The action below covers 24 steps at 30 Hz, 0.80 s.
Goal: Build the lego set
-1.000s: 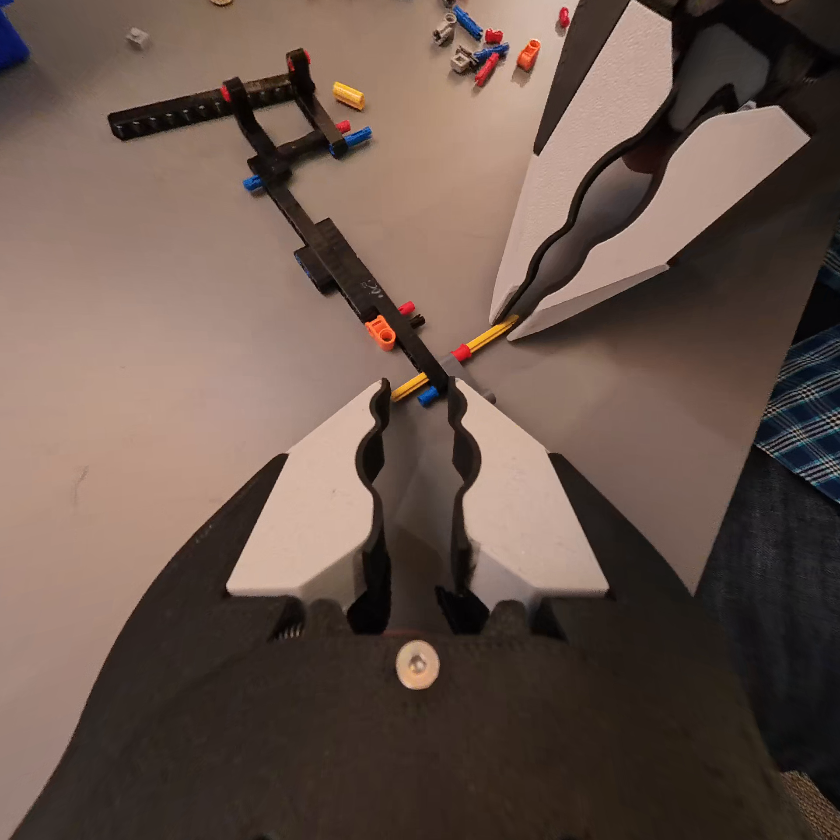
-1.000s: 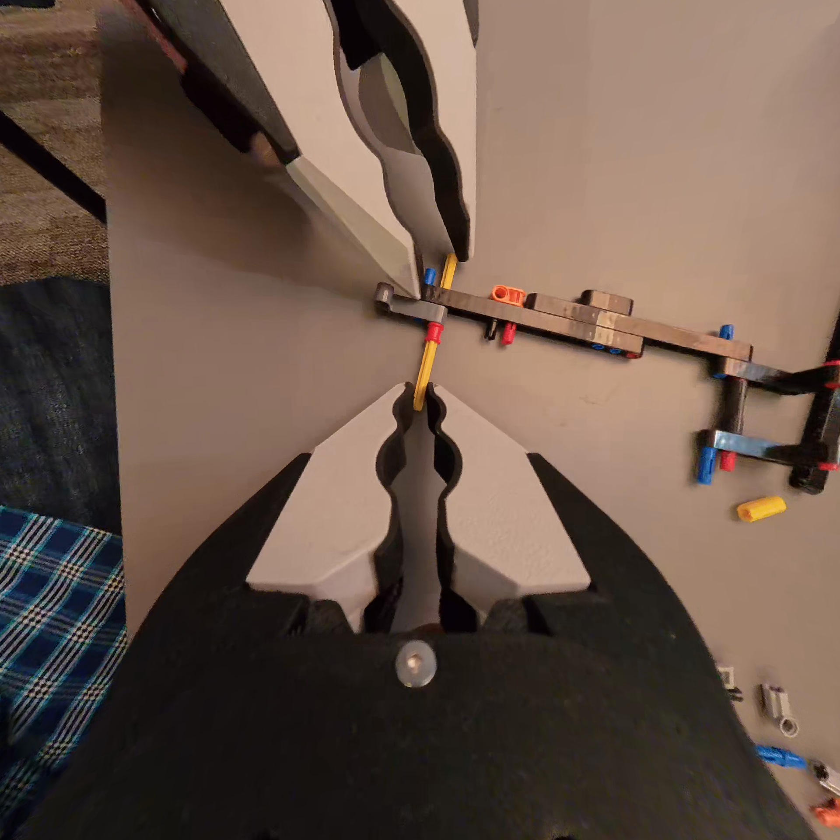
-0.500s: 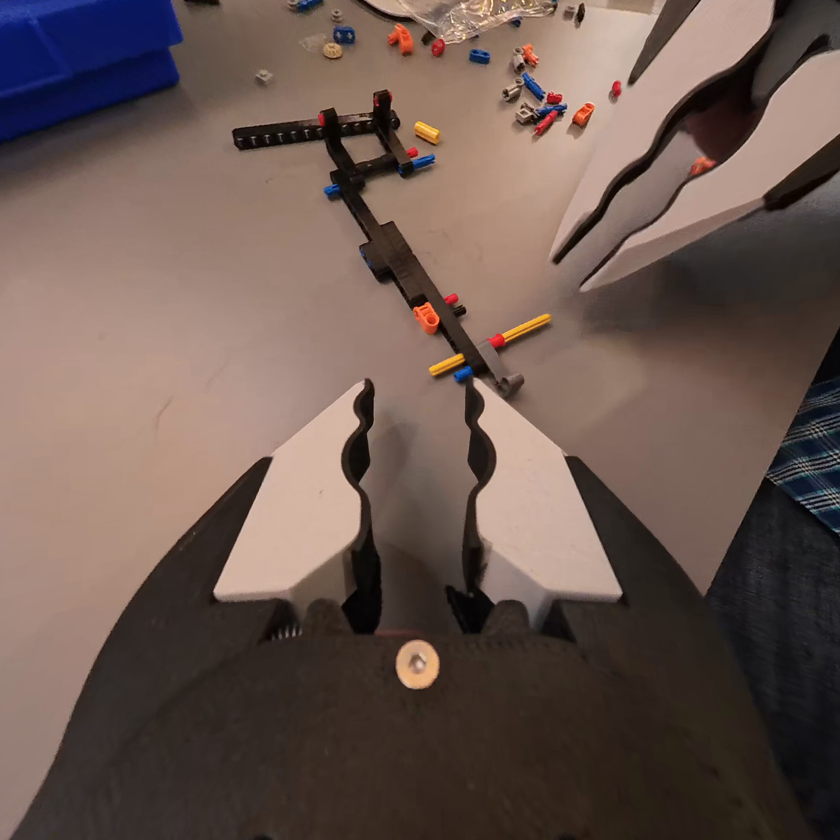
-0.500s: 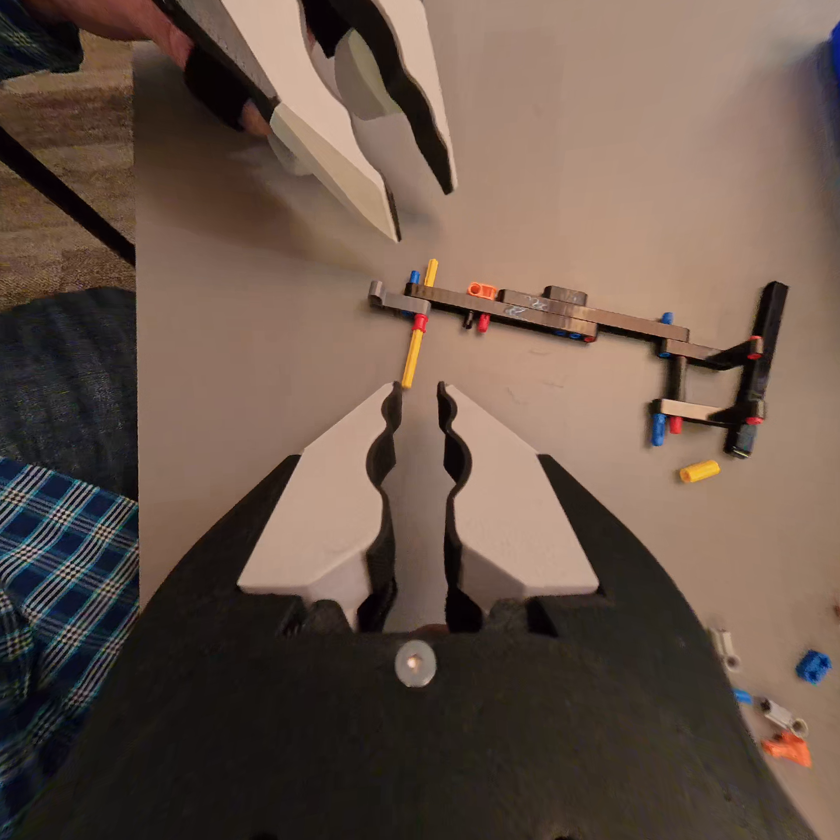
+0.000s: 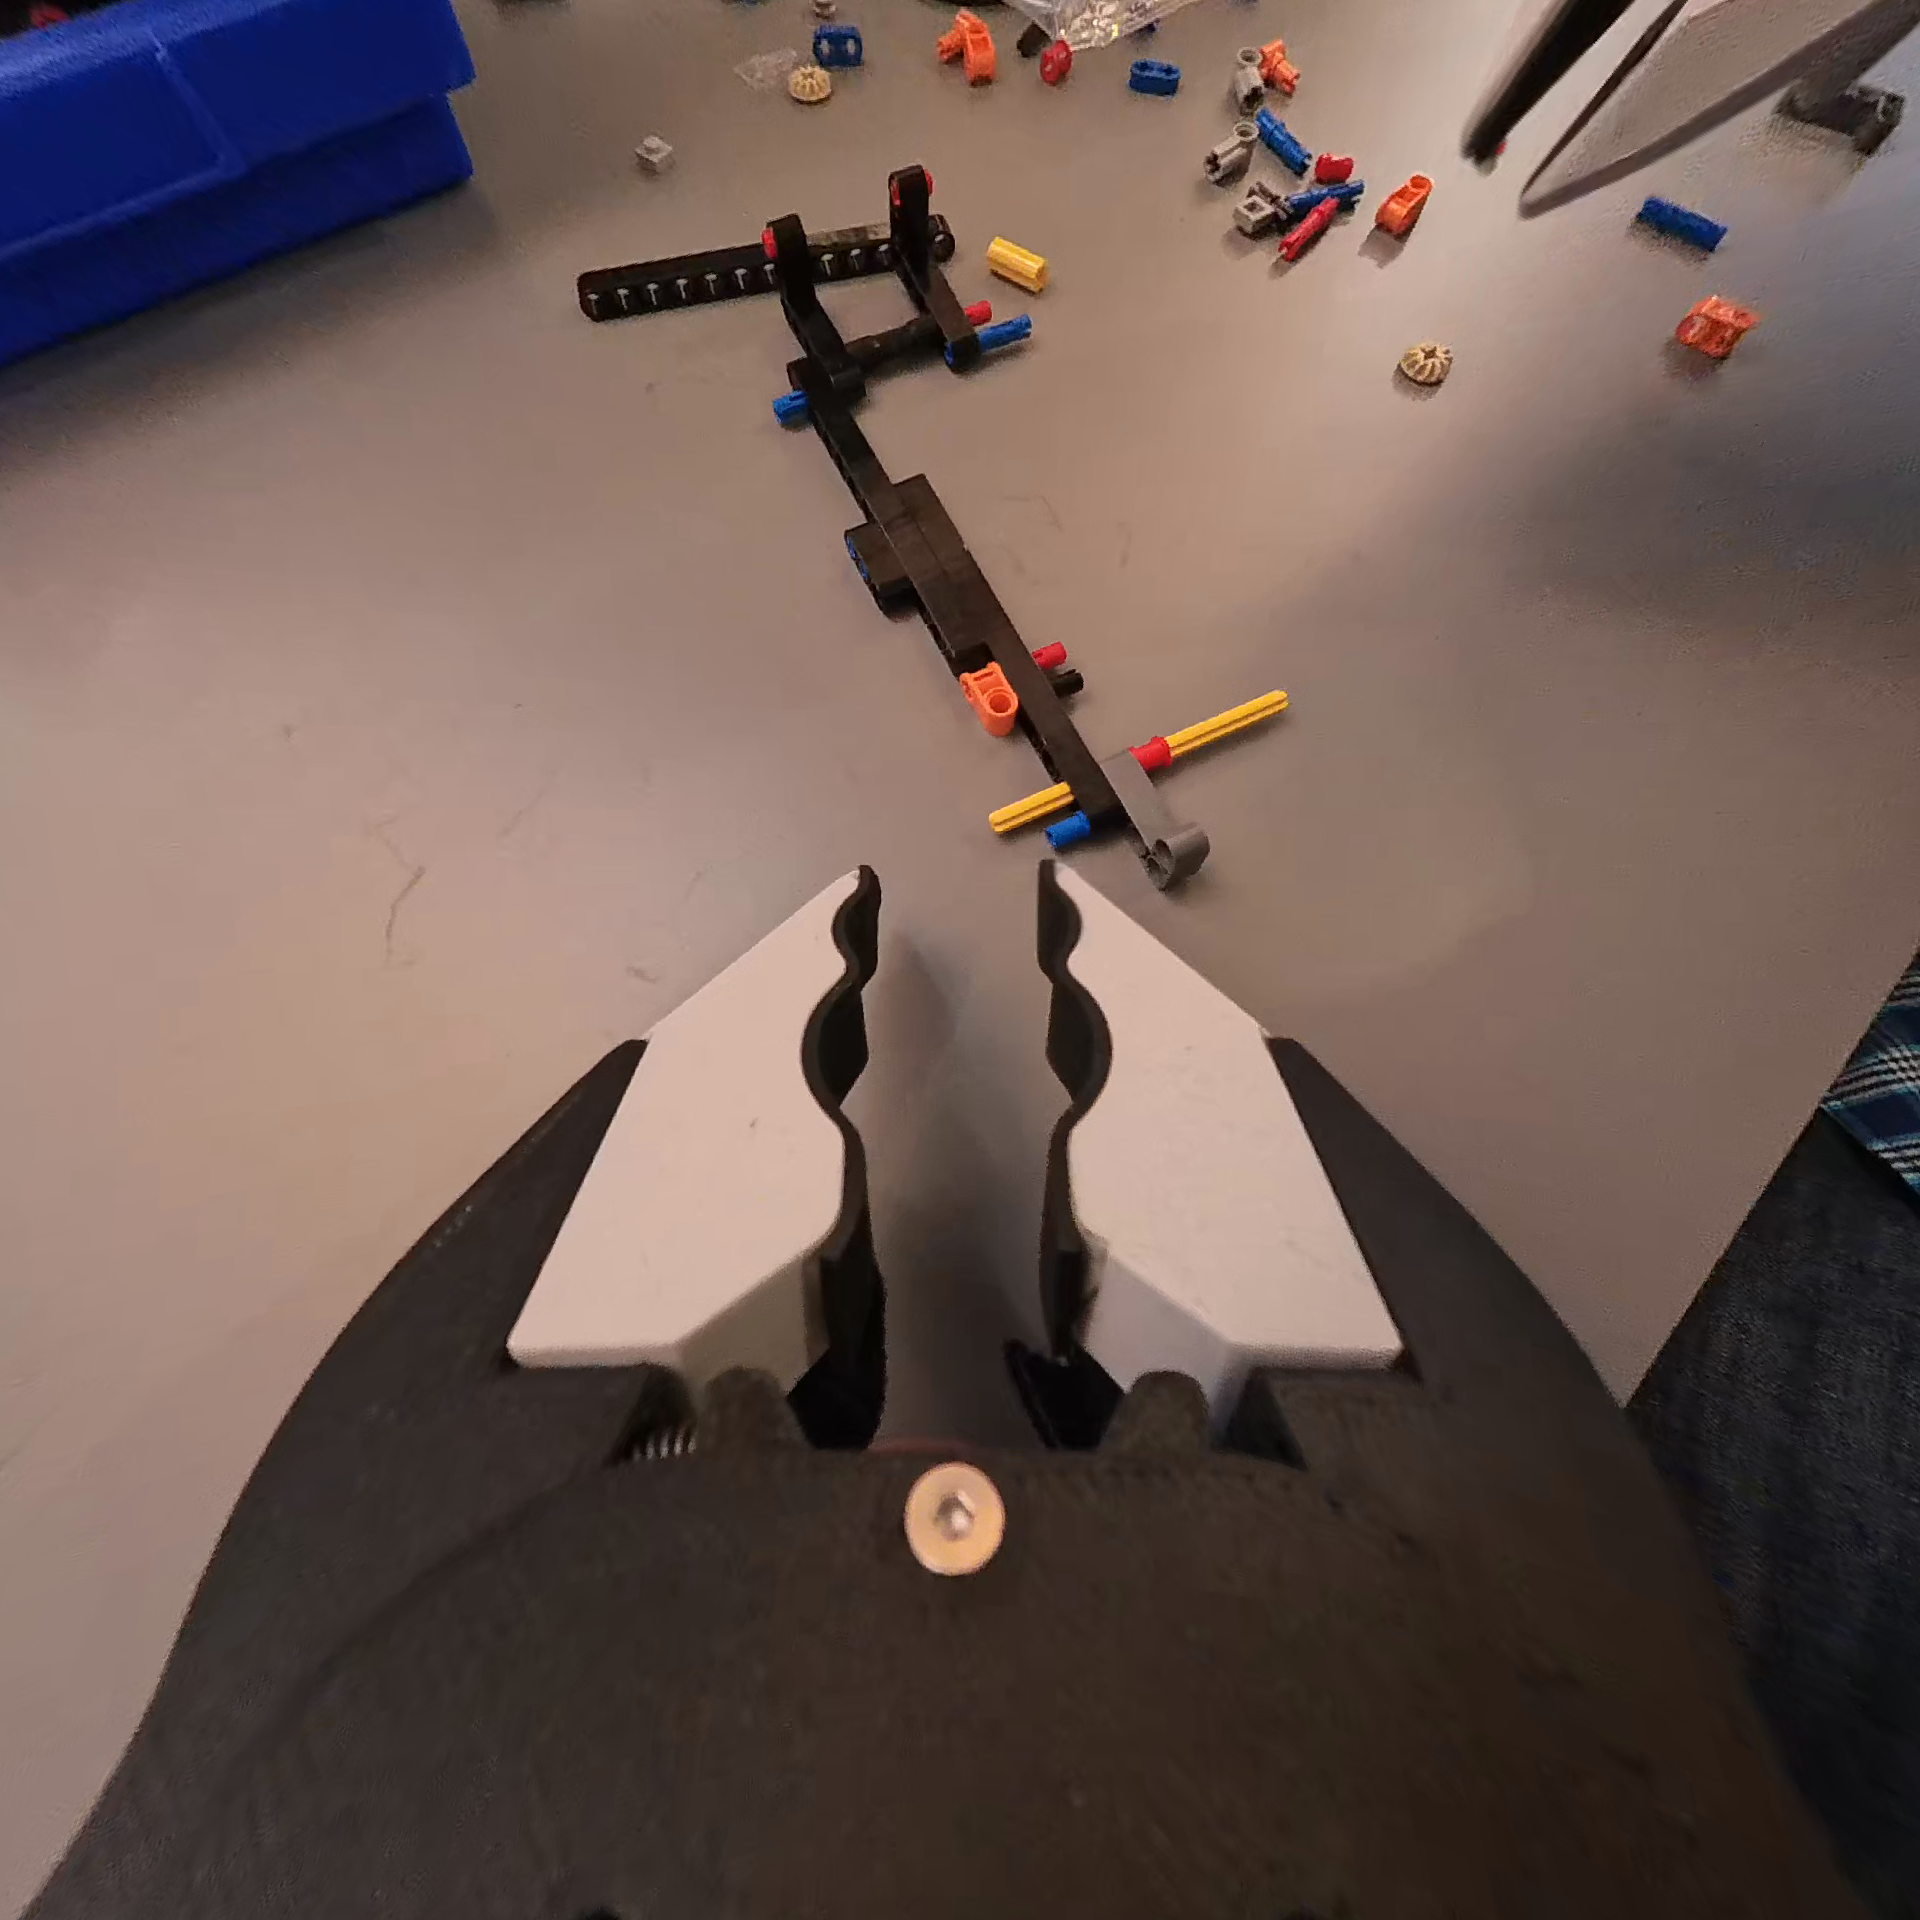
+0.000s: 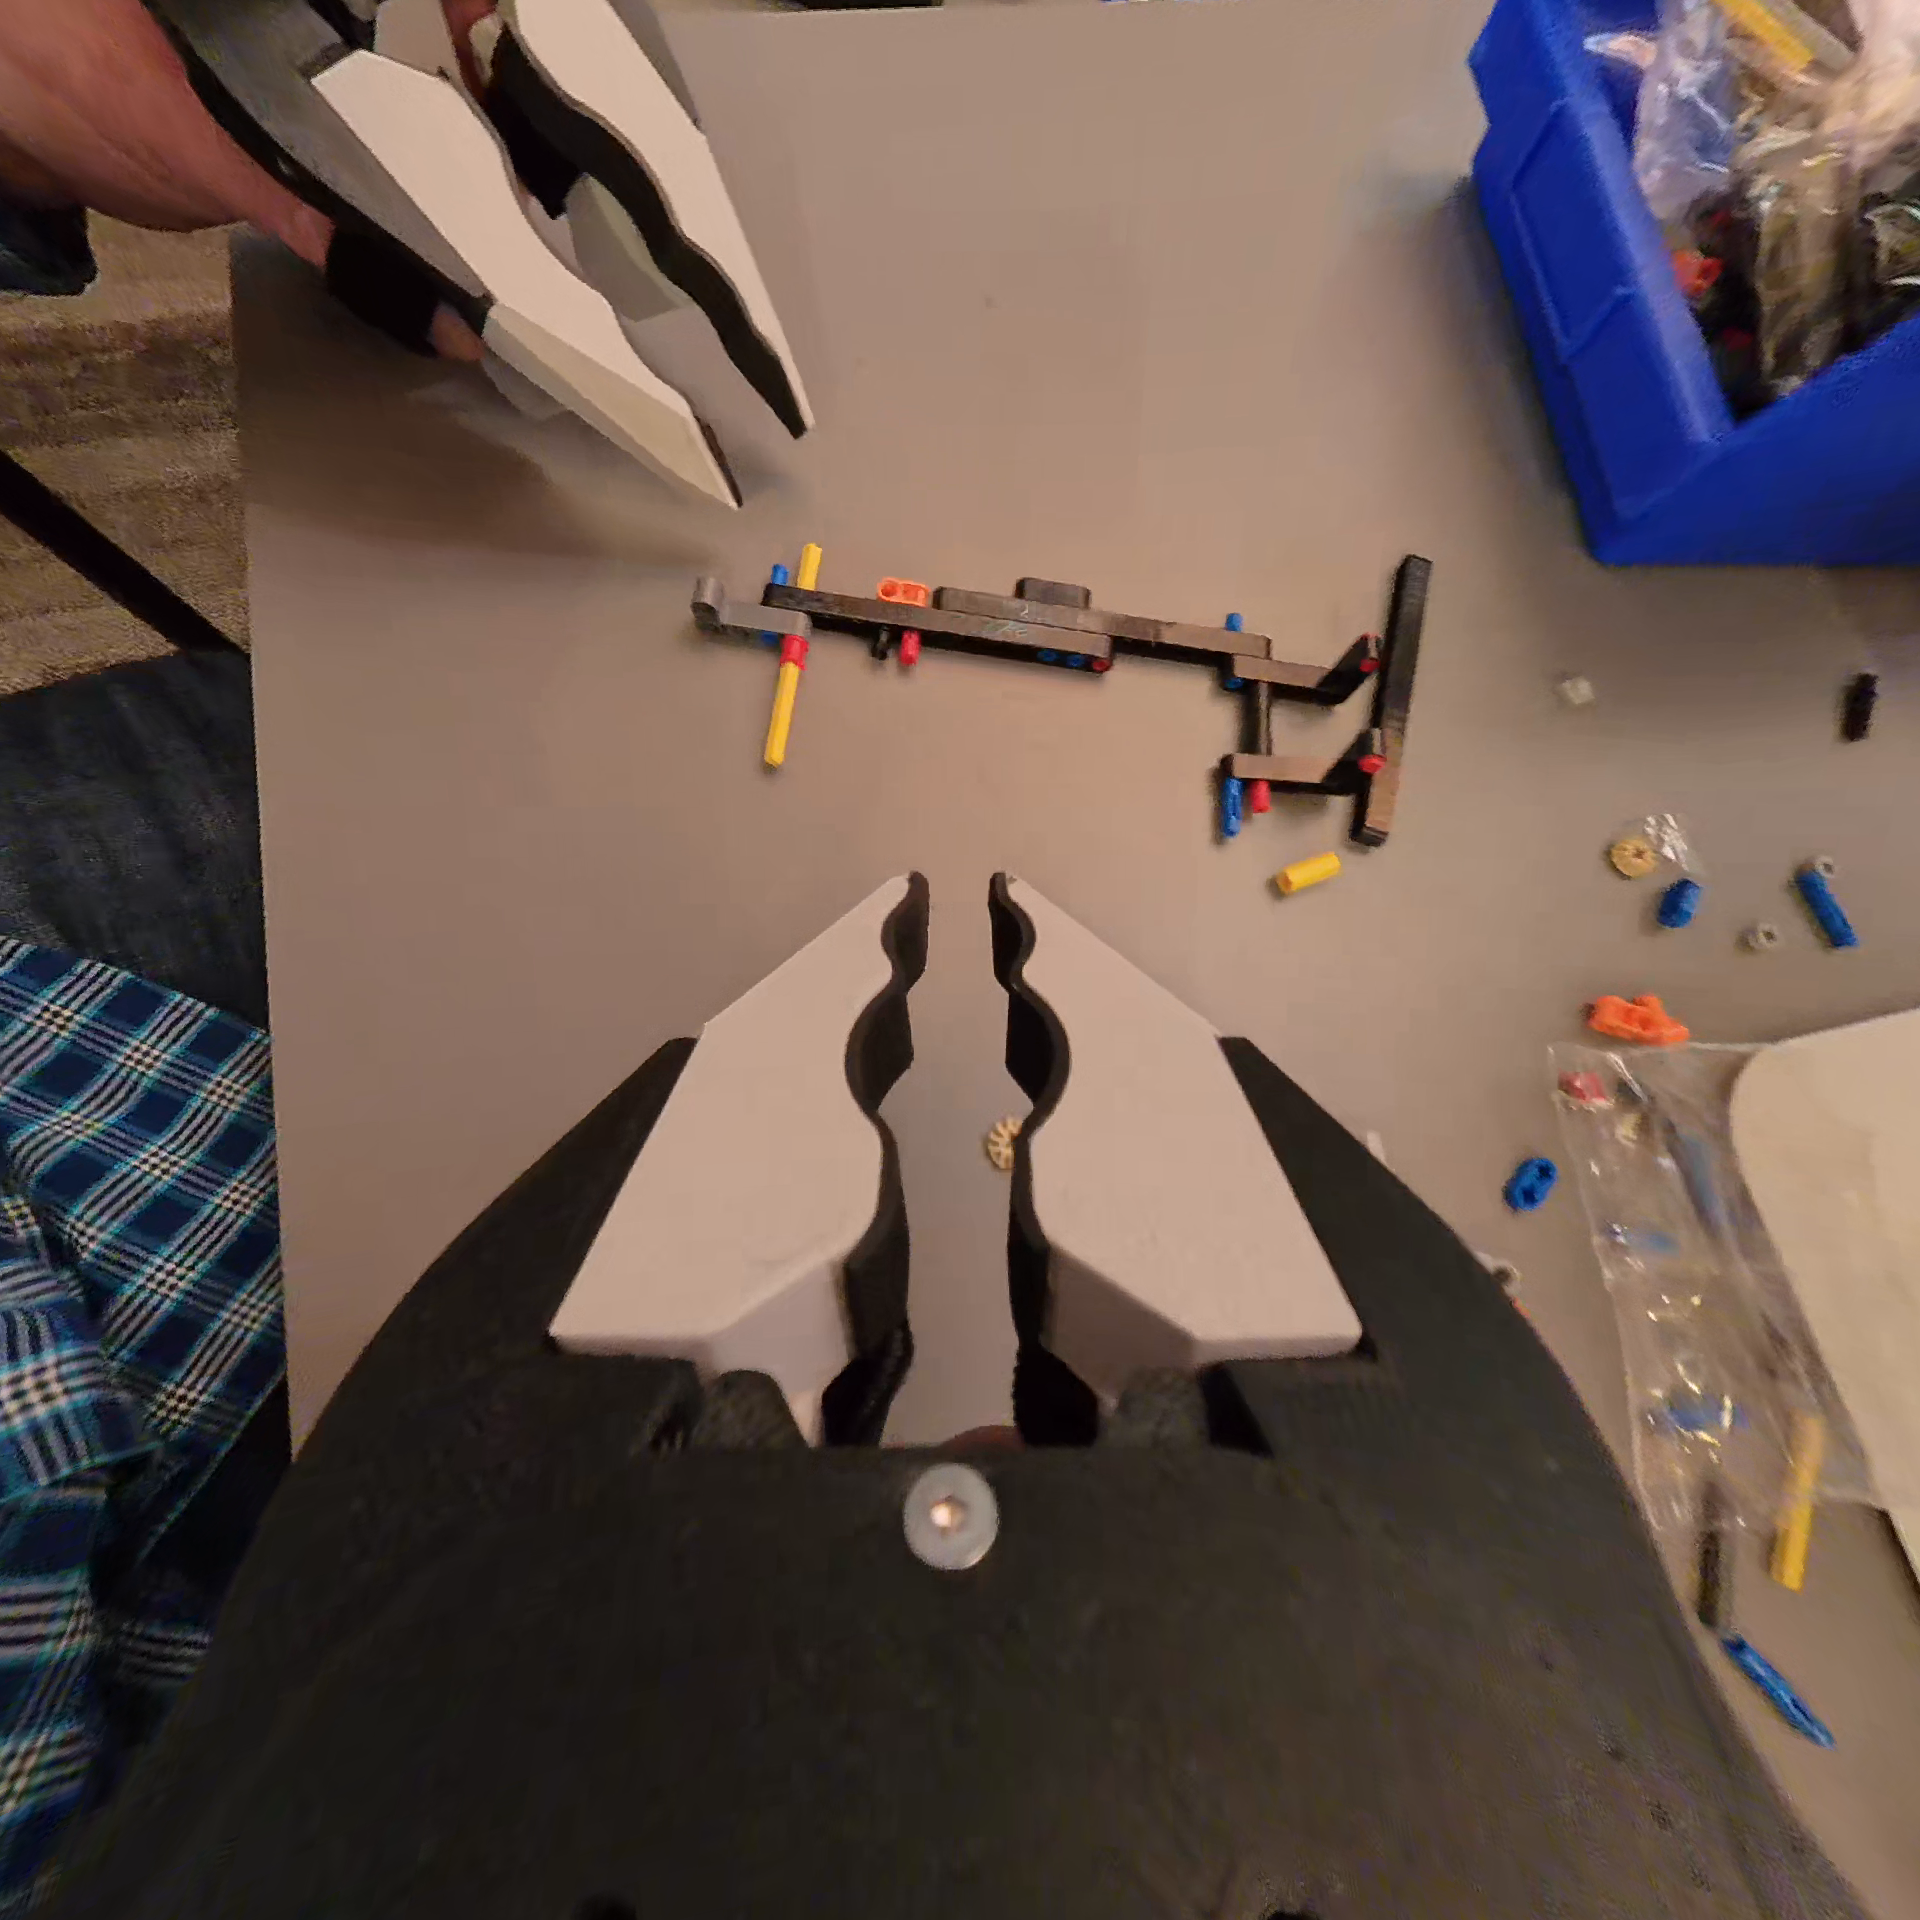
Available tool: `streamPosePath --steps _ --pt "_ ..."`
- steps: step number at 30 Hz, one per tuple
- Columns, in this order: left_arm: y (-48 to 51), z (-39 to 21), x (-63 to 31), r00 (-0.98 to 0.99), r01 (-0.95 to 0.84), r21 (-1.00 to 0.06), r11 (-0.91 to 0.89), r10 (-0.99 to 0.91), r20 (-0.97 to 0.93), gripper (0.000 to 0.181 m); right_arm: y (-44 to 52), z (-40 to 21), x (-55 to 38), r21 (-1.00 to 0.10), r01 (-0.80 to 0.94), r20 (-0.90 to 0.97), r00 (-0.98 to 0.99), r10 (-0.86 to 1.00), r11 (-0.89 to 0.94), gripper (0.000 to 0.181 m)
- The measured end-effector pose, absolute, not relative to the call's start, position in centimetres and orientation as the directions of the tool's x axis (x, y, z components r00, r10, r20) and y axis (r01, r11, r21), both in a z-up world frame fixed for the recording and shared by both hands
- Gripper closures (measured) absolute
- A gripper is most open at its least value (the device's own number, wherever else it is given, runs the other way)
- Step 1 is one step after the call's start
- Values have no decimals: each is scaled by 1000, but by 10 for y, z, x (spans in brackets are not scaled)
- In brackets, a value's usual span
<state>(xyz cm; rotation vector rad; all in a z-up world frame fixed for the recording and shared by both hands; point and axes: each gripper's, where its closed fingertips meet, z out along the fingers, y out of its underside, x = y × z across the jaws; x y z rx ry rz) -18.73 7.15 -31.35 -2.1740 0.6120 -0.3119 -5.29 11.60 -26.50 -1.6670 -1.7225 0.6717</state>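
A long black lego beam assembly (image 5: 935, 561) lies flat on the grey table (image 5: 312, 727); it also shows in the right wrist view (image 6: 1039, 623). A yellow axle (image 5: 1226, 719) with a red bush crosses its near end through a grey connector (image 5: 1164, 831); the axle shows in the right wrist view too (image 6: 784, 696). My left gripper (image 5: 958, 878) is open and empty, just short of that near end. My right gripper (image 6: 958, 883) is open and empty, raised well back from the assembly. It appears at the top right of the left wrist view (image 5: 1621, 114).
A blue bin (image 5: 208, 156) stands at the back left; in the right wrist view (image 6: 1662, 416) it holds bagged parts. Several loose pins, connectors and gears (image 5: 1299, 197) lie beyond the assembly. A yellow sleeve (image 5: 1016, 262) lies beside it. A clear bag (image 6: 1704, 1299) and a white sheet (image 6: 1849, 1195) lie right. The left gripper's tips are roughly 15 cm from the right gripper's.
Both grippers let go of the assembly and yellow axle, opened and drew back. The assembly now lies free on the table. The right gripper has risen and moved farther away.
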Motion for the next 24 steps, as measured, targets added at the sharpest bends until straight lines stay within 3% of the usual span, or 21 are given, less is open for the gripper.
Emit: streamPosePath --steps 1,9,24 --pt "72 -313 -188 854 -312 -788 -531 -520 12 155 118 -264 -50 -742 668 95 18 995 59 172" --pt "76 -310 -196 881 -286 -797 -531 -473 -1 168 127 -260 -33 -754 655 95 47 994 41 172" --pt "77 -314 -196 884 -302 -782 -545 -468 -15 170 144 -259 -13 -748 664 110 103 989 14 169"
